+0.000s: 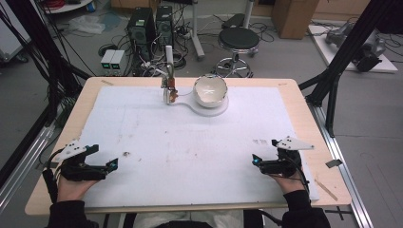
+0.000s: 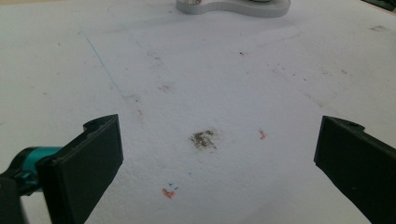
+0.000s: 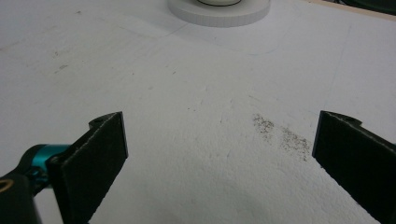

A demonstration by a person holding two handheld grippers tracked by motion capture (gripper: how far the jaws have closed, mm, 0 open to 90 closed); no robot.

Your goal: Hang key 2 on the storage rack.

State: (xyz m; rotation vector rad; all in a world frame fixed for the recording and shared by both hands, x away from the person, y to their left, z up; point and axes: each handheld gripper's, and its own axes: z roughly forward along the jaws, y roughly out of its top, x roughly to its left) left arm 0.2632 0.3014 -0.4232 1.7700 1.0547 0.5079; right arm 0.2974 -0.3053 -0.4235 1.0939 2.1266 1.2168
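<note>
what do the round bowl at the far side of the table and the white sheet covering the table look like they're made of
The round bowl looks like shiny metal or glazed ceramic: its rim and inside catch bright glare; which one is unclear. The white sheet looks like matte foam board: its surface is grainy, dull and scuffed with stains.

Left tongs (image 1: 103, 156) and right tongs (image 1: 264, 151), both wide open, low, well apart.

Even, bright overhead light washes the white sheet (image 1: 190, 142) almost flat, with only faint soft shadows under the bowl (image 1: 210, 90) at twelve o'clock. The high view is soft and grainy. Both gripper views are sharper mid-sheet, while the near black jaws blur at five and seven o'clock.
</note>
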